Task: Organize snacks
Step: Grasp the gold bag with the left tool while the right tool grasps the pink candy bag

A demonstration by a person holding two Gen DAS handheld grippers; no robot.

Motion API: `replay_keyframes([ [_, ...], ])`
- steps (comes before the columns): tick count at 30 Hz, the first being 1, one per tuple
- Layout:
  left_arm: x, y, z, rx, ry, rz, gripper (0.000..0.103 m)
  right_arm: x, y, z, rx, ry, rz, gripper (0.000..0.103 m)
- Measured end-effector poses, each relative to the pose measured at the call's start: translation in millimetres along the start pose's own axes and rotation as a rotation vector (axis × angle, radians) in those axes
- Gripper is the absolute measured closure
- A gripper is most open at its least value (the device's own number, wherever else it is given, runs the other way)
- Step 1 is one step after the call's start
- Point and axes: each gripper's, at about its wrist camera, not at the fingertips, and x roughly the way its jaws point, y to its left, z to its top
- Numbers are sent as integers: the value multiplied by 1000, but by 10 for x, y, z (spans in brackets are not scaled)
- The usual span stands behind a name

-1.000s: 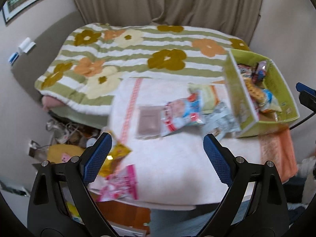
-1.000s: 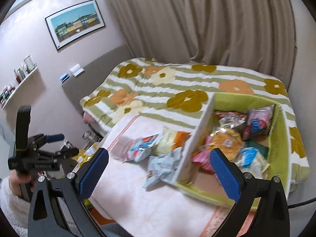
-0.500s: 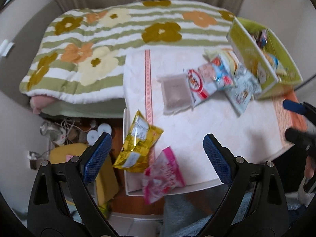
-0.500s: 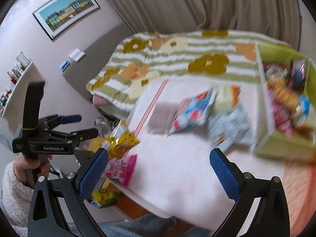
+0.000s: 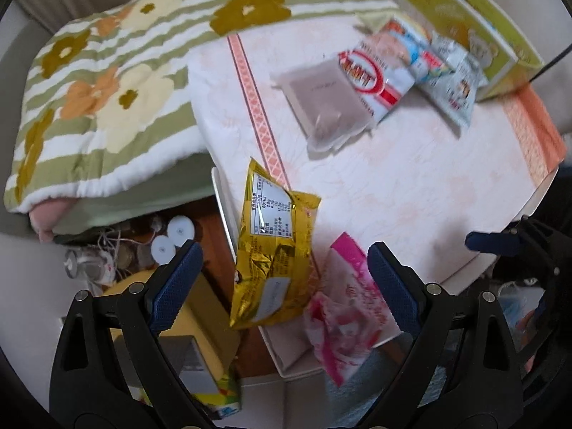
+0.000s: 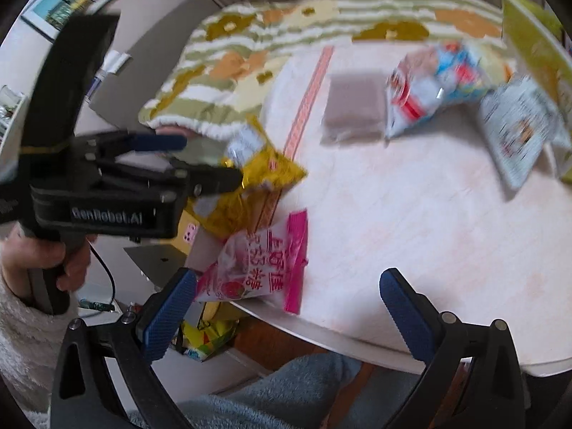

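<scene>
Left wrist view
- Left gripper [image 5: 282, 275]: the jaws are seen spread wide and have just been closing a little; the lower end of the crinkled gold foil snack bag [image 5: 273, 250] lies between the blue pads, which do not press on it.
- Gold bag: it is laid over the 9 o'clock edge of the white, pink-patterned table [image 5: 411, 178].
- Pink and white plastic snack packet [image 5: 352, 304]: it is found just beside the gold bag, at 3 o'clock of it, overhanging the near table edge.
- Green cardboard box [image 5: 461, 18]: it is set at 1 o'clock, with more packets beside it.

Right wrist view
- Right gripper [image 6: 287, 312]: the jaws are held wide apart, nothing gripped; the pink packet [image 6: 264, 268] is seen by the left pad.
- Left gripper [image 6: 211, 161]: it is held at 9 o'clock in a hand [image 6: 53, 264], over the gold bag [image 6: 257, 182].
</scene>
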Motion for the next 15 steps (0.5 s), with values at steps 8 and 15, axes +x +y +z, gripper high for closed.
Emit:
replay_keyframes([
  [8, 397, -4, 45, 39, 97, 12, 29, 341, 43, -8, 34, 78, 57, 1],
  [15, 504, -110, 41, 135, 112, 140, 40, 522, 128, -13, 30, 95, 62, 1],
])
